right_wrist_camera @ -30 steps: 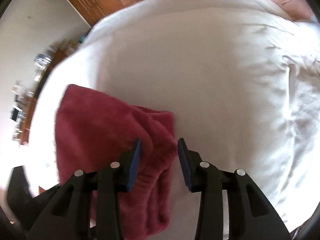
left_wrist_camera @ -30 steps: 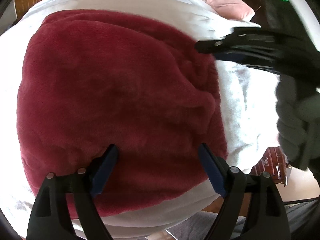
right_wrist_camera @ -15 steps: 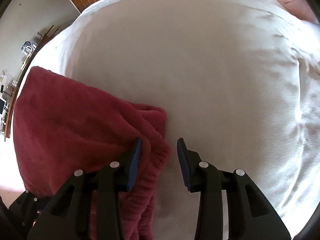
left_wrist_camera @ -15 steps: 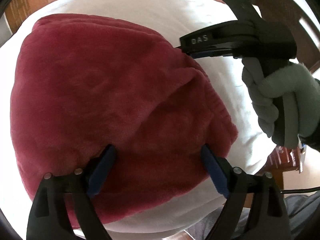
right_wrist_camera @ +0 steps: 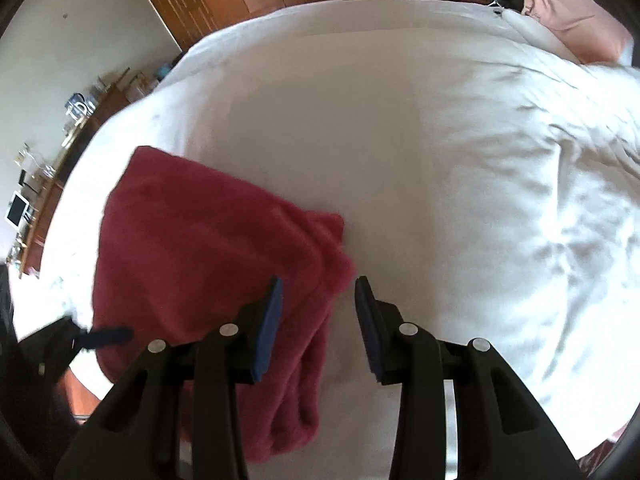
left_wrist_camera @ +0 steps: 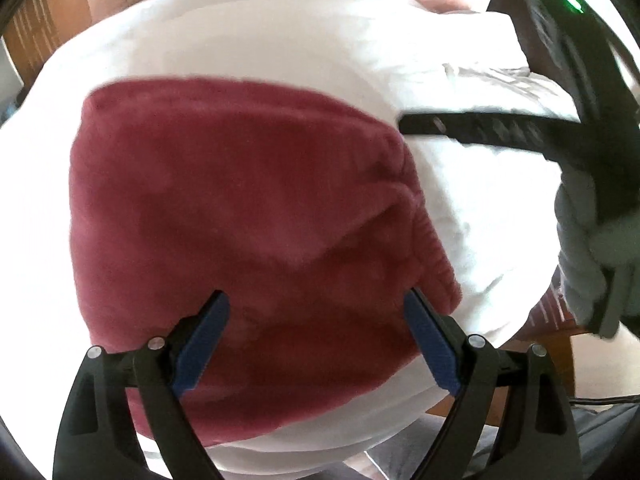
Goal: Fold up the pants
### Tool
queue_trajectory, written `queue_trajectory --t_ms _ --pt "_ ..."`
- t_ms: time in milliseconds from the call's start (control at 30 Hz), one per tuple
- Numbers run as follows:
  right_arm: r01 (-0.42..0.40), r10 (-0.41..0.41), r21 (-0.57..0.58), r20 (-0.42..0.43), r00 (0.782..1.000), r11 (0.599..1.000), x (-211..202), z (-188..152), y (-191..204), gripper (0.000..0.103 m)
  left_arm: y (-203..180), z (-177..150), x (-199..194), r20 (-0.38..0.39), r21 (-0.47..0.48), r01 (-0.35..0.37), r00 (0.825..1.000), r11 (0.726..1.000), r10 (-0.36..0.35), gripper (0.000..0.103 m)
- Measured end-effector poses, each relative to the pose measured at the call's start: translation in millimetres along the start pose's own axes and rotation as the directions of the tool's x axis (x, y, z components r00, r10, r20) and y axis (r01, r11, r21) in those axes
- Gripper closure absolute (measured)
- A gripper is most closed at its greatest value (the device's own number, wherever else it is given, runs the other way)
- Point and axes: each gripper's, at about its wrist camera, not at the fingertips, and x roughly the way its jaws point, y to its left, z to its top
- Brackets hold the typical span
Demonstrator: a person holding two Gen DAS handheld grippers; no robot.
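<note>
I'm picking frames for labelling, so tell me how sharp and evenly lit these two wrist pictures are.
Left wrist view: the pants look soft-edged, the right gripper is smeared by motion, and the bedspread is blown out white. Right wrist view: the fisheye bends the bed's edges, and the bedspread's right side glares.

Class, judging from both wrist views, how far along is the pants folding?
Done: the red pants lie in a compact folded stack on the white bed. In hand: nothing; the left gripper and right gripper are both open above it. Left: at most tidying the bunched edge.
</note>
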Motion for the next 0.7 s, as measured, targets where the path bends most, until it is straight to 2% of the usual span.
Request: queue_trajectory --t_ms 200,367,567,700 --pt "-0.016 0.016 0.012 -0.028 0.999 1.0 -18 -33 24 0.065 12 9 -19 0.028 0.023 -0.033 0.999 0.999 0.032 0.016" --pt "-0.01 0.012 0.024 -0.083 0.996 1.0 -1 -54 46 0.065 29 5 -15 0.018 0.051 -0.044 0.999 0.998 0.043 0.016" --pt "0.083 -0.075 0.064 -0.125 0.989 0.994 30 -65 52 0.065 41 -1 -12 0.008 0.094 -0.022 1.0 0.995 0.022 0.016" --pt "0.113 -0.096 0.106 -0.148 0.984 0.988 45 -69 47 0.065 42 -3 -9 0.001 0.149 -0.001 1.0 0.989 0.0 0.016"
